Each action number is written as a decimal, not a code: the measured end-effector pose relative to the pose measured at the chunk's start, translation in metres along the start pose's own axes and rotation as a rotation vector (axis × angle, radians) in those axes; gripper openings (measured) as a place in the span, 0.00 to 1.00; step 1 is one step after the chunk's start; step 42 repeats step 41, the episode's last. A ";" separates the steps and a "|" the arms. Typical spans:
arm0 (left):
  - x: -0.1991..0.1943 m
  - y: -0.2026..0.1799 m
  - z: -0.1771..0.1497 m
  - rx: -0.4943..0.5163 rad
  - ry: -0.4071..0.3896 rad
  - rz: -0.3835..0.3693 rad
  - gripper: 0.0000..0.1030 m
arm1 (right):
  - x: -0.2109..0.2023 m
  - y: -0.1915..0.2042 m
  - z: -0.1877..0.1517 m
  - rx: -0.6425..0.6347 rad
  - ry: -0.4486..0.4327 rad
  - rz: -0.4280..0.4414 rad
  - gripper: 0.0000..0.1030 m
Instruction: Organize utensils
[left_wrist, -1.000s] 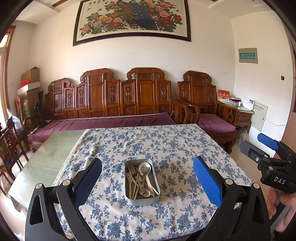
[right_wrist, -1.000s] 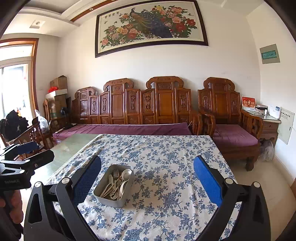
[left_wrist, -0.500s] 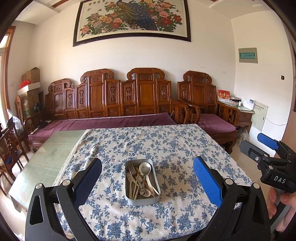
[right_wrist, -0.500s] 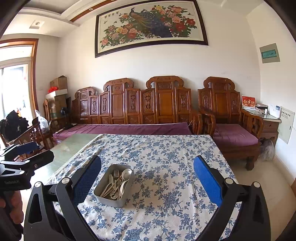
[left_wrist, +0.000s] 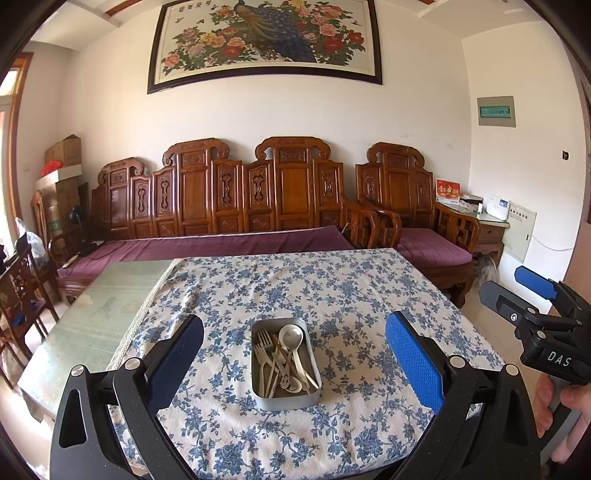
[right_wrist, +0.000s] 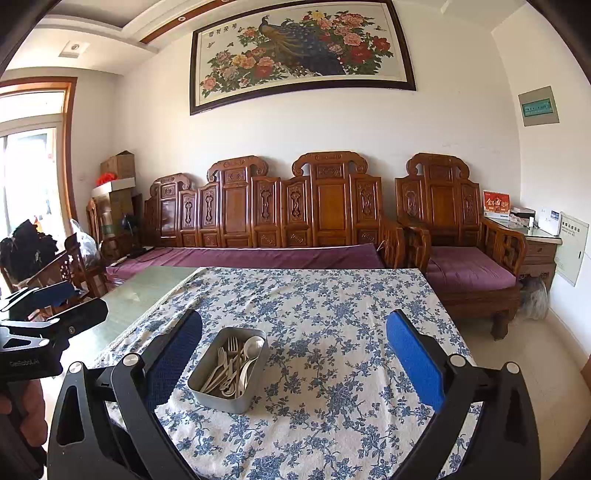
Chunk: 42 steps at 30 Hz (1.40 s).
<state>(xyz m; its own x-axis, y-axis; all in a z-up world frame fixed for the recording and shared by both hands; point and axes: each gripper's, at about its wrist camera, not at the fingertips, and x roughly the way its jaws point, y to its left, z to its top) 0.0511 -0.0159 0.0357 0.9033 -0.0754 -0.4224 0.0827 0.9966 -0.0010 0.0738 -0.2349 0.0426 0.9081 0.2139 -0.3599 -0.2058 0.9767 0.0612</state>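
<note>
A grey metal tin (left_wrist: 286, 400) sits on the blue floral tablecloth (left_wrist: 332, 295). It holds several forks and spoons (left_wrist: 282, 356) in a loose heap. The tin also shows in the right wrist view (right_wrist: 225, 400), with the utensils (right_wrist: 236, 363) inside. My left gripper (left_wrist: 293, 354) is open and empty, held above the near table edge with the tin between its fingers in view. My right gripper (right_wrist: 293, 354) is open and empty, to the right of the tin. The right gripper also shows at the right edge of the left wrist view (left_wrist: 532, 295).
The tablecloth covers the right part of a glass-topped table (left_wrist: 110, 306). A carved wooden sofa (left_wrist: 229, 206) with purple cushions stands behind it, an armchair (left_wrist: 424, 221) to its right. Wooden chairs (left_wrist: 22, 288) stand at the left.
</note>
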 end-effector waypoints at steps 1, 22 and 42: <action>0.000 0.000 0.000 0.000 0.000 0.001 0.93 | 0.000 0.000 0.000 -0.001 0.000 0.000 0.98; -0.007 -0.001 0.004 -0.003 -0.013 0.001 0.93 | 0.001 0.000 0.000 -0.004 -0.002 -0.001 0.98; -0.008 -0.003 0.005 -0.003 -0.019 0.000 0.93 | 0.002 0.000 0.000 -0.004 -0.003 0.002 0.98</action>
